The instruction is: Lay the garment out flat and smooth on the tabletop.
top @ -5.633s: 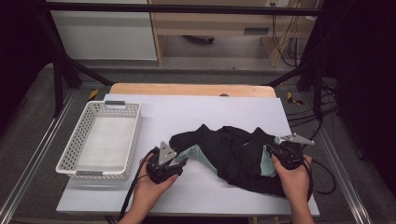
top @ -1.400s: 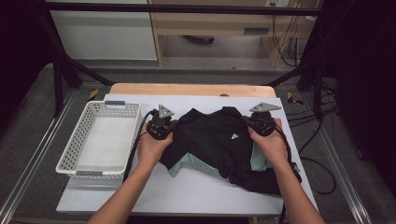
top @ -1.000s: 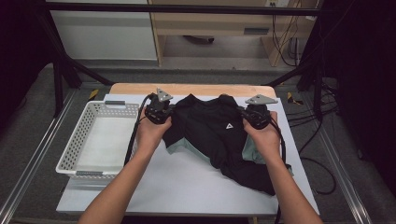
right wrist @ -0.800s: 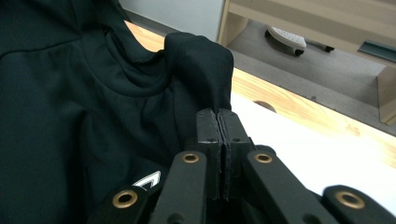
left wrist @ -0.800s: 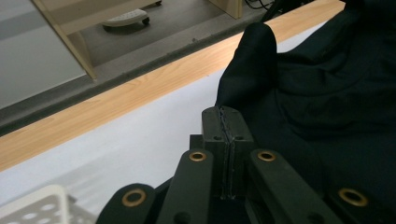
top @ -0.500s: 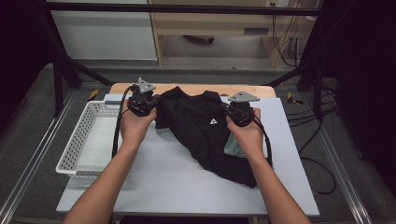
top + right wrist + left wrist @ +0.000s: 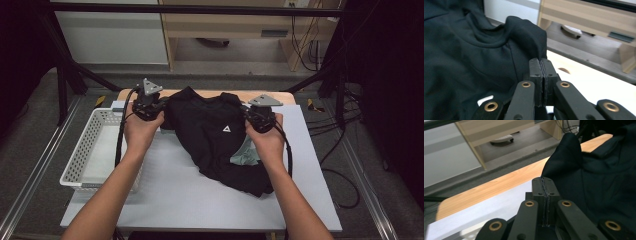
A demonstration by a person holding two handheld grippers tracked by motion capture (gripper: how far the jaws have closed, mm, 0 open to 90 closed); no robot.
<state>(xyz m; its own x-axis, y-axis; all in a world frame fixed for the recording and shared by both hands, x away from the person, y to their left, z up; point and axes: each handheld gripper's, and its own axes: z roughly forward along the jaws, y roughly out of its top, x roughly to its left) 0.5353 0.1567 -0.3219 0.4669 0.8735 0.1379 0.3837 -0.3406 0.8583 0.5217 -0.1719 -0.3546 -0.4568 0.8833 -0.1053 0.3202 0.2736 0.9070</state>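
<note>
The black T-shirt [image 7: 212, 135] hung stretched between the two grippers over the far half of the table [image 7: 200, 200], its lower part trailing onto the pale surface at the near right, with a small white triangle logo [image 7: 226, 129] facing up. The left gripper [image 7: 148, 107] pinched the shirt's left edge, jaws clamped tight on the fabric. The right gripper [image 7: 261, 117] gripped the right edge likewise. A white perforated basket [image 7: 85, 160] sat to the left of the shirt.

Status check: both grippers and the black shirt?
Left hand-held gripper and right hand-held gripper both shut on black shirt. Shirt partly lifted. White basket at left, clear.
</note>
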